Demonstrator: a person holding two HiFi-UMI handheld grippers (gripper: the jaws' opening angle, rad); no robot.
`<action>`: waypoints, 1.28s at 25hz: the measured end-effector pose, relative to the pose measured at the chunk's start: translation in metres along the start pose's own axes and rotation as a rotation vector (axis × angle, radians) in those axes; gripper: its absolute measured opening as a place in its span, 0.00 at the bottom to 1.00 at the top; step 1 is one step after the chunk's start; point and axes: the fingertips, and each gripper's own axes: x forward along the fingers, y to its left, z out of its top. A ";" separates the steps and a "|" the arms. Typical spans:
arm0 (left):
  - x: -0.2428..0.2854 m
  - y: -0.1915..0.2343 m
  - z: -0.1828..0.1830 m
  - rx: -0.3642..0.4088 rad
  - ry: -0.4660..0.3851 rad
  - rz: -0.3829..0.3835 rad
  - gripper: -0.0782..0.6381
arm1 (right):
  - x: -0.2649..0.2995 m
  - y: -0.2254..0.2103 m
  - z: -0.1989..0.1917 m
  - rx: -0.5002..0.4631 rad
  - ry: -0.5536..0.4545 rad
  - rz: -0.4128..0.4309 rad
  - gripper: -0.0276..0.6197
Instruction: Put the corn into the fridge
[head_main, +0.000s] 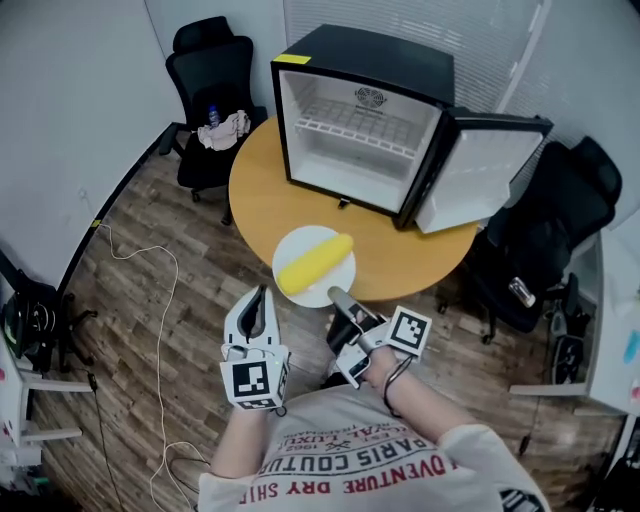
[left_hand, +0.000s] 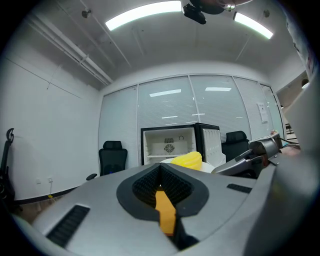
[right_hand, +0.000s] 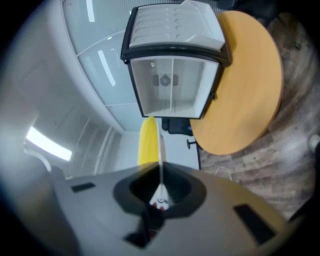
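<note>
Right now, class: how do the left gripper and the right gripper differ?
The right gripper is clamped on the rim of the plate that bears the corn; the left gripper grips nothing. The right gripper is rolled onto its side, with one jaw above the plate and one below; the left gripper sits upright. Shared: both have their jaws closed, and both point toward the open fridge.

You have bare table between the plate and the open fridge at upper centre. Its door stands swung out to the right, and a wire shelf splits the cavity. A chair crowds the table at upper left.
</note>
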 end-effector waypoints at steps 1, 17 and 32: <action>0.012 -0.003 0.001 -0.002 -0.004 0.002 0.16 | 0.004 0.000 0.012 -0.003 0.005 -0.002 0.10; 0.152 -0.019 0.002 -0.006 -0.002 -0.113 0.16 | 0.055 -0.009 0.132 0.014 -0.113 -0.016 0.10; 0.312 0.023 0.018 0.008 -0.012 -0.365 0.16 | 0.148 0.001 0.221 0.005 -0.385 -0.024 0.10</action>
